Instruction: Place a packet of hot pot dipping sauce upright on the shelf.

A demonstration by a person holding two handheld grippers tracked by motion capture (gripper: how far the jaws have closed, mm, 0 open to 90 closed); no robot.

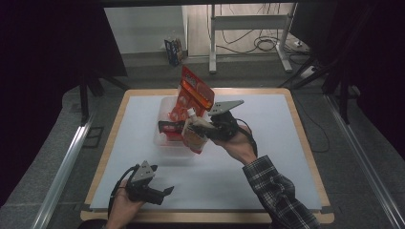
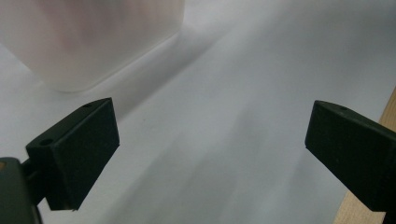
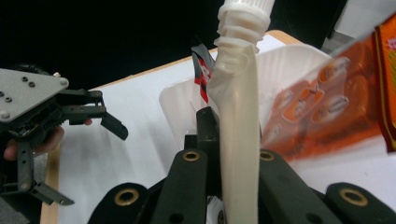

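Observation:
My right gripper (image 1: 206,130) is shut on a soft spouted pouch (image 1: 195,137) with a white cap, holding it tilted just above the table beside a translucent plastic tub (image 1: 164,110). In the right gripper view the pouch (image 3: 238,107) stands pinched between the black jaws of my right gripper (image 3: 236,161), spout up. An orange snack bag (image 1: 195,94) sticks up out of the tub. A small black and red packet (image 1: 168,128) also lies in it. My left gripper (image 1: 163,194) rests low at the table's front left, open with nothing between its jaws (image 2: 210,144).
The white mat (image 1: 267,143) covers a wooden table (image 1: 305,143). The tub's wall (image 2: 93,42) stands ahead of the left gripper. Beyond the table stand a metal frame leg (image 1: 212,38), loose cables and dark curtains on both sides.

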